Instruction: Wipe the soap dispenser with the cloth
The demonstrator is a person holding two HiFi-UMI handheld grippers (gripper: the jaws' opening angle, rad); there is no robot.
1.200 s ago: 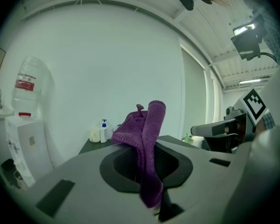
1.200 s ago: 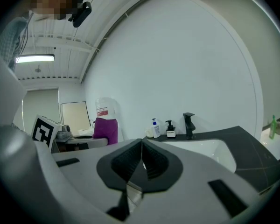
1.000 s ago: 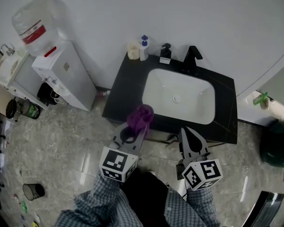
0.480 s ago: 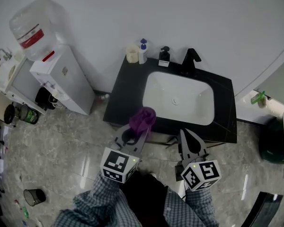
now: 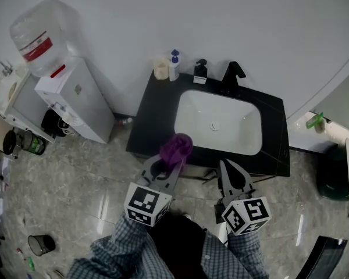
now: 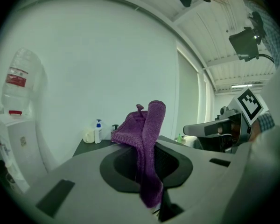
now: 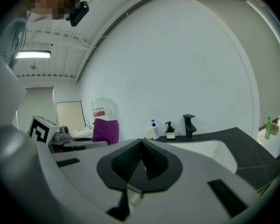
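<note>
Two pump bottles stand upright at the back edge of the black desk [image 5: 154,118], against the wall: a black soap dispenser [image 5: 200,70] just left of the faucet [image 5: 232,74], and a white pump bottle with a blue top [image 5: 174,66] further left. I take the black one as the task's thing, though the pictures do not settle it.

The left gripper [image 5: 172,161] is closed on a purple cloth [image 5: 175,146], which bunches up above the jaws and hangs down between them. The right gripper [image 5: 229,165] is closed with nothing between its jaws.

Both grippers hover at the desk's front edge, so the dispenser lies well apart from them, straight ahead across the sink basin [image 5: 241,129]. It sits forward and slightly right of the cloth-bearing left gripper, roughly between the lines of the two grippers. The cloth needs carrying forward over the basin's left side.
</note>
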